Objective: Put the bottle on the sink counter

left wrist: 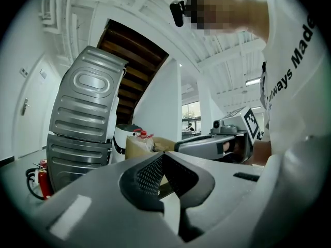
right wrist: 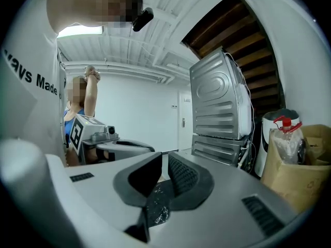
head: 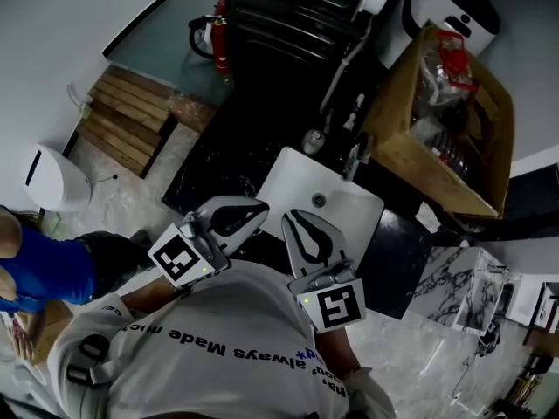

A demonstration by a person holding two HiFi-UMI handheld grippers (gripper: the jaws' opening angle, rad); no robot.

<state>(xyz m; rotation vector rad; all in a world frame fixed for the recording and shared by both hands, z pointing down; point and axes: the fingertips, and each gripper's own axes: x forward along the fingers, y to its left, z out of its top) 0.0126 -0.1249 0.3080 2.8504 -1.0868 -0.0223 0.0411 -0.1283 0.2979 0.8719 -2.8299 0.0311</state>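
Left hand: we see the left claw [head: 260, 208] pressed together at its tips with nothing between the pads. It is held about level over the near left edge of the sink.
Right hand: the right claw [head: 293, 218] is also pressed together and pinches nothing. It hangs just beside the left one, with their tips near but apart.
Bottle: we find the bottle [right wrist: 284, 136], clear with a red cap, standing upright in the cardboard box [head: 410, 151], well apart from both claws.
Box: it sits beyond the faucet [head: 354, 157], at the upper right of the head view. We can make out crumpled clear plastic around the bottle, but not what else is inside.
Sink: the white sink [head: 288, 177] is set into the dark, marbled counter [head: 218, 160].
Background: we see two grey appliances [left wrist: 85, 118] stacked one on the other, their ribbed metal backs facing us, with a fire extinguisher [head: 218, 33] low beside them.
Floor: a wooden pallet [head: 127, 116] lies to the left of the counter.
People: our white T-shirt [head: 218, 347] fills the bottom of the head view, and a person in blue [head: 39, 269] is at its left edge.
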